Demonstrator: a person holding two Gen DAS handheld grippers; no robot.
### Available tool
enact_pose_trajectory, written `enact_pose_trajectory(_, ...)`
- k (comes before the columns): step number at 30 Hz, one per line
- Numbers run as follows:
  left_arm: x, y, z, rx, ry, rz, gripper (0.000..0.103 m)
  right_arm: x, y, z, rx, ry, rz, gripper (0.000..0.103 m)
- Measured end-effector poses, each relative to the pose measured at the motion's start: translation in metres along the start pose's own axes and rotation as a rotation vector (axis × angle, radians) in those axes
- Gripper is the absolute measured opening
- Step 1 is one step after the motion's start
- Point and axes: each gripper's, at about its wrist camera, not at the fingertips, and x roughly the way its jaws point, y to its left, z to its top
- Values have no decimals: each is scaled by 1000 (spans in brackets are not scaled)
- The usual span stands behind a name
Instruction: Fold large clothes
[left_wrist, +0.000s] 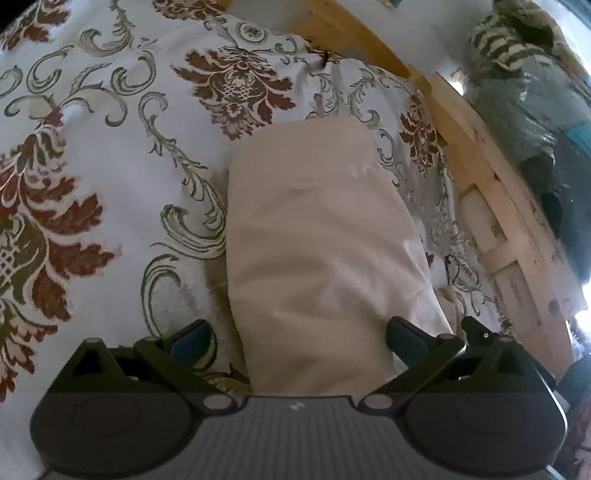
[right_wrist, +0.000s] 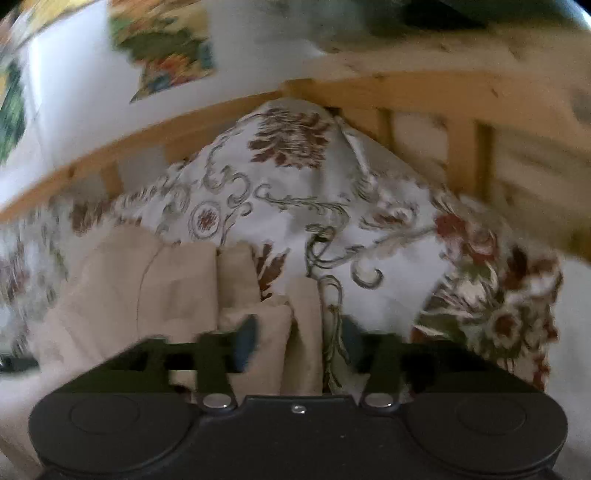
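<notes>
Wooden bed rails (right_wrist: 424, 92) run behind a bed cover (left_wrist: 110, 129) with red flowers and grey swirls on white. On that cover we see a beige garment (left_wrist: 325, 240), folded into a long strip. It lies close to the rail side of the bed. Our left tool (left_wrist: 295, 339) is wide open above the near end of the garment, and its fingers do not press on it. Our right tool (right_wrist: 299, 343) is partly open too. Folds of the beige cloth sit between its fingers, but the picture is blurry and we see no squeeze.
</notes>
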Motion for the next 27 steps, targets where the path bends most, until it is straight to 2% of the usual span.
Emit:
enact_pose_trajectory(4, 5, -6, 1, 23, -2, 5, 103, 20, -14, -7, 208, 125, 163, 63)
enact_pose_trajectory(6, 8, -7, 3, 40, 5, 1, 103, 27, -11, -12, 237, 167, 208, 72)
enact_pose_trajectory(8, 11, -5, 6, 50, 20, -11, 103, 30, -4, -15, 210, 188, 213, 73)
enact_pose_trajectory(13, 6, -2, 16, 82, 46, -18, 103, 29, 4, -19, 175, 186, 221, 73)
enact_pose_trajectory(15, -5, 4, 20, 86, -8, -13, 102, 29, 3, -20, 186, 184, 227, 74)
enact_pose_trajectory(18, -15, 20, 21, 29, -67, -105, 102, 33, 4, -18, 194, 184, 226, 75)
enact_pose_trajectory(21, -2, 29, 21, -9, -17, -73, 103, 33, 1, -18, 213, 178, 230, 76)
enact_pose_trajectory(25, 12, 38, 23, -53, 9, -133, 103, 31, -9, -19, 318, 153, 266, 81)
enact_pose_trajectory(27, 19, 38, 28, -63, 48, -150, 103, 31, -12, -19, 355, 141, 301, 88)
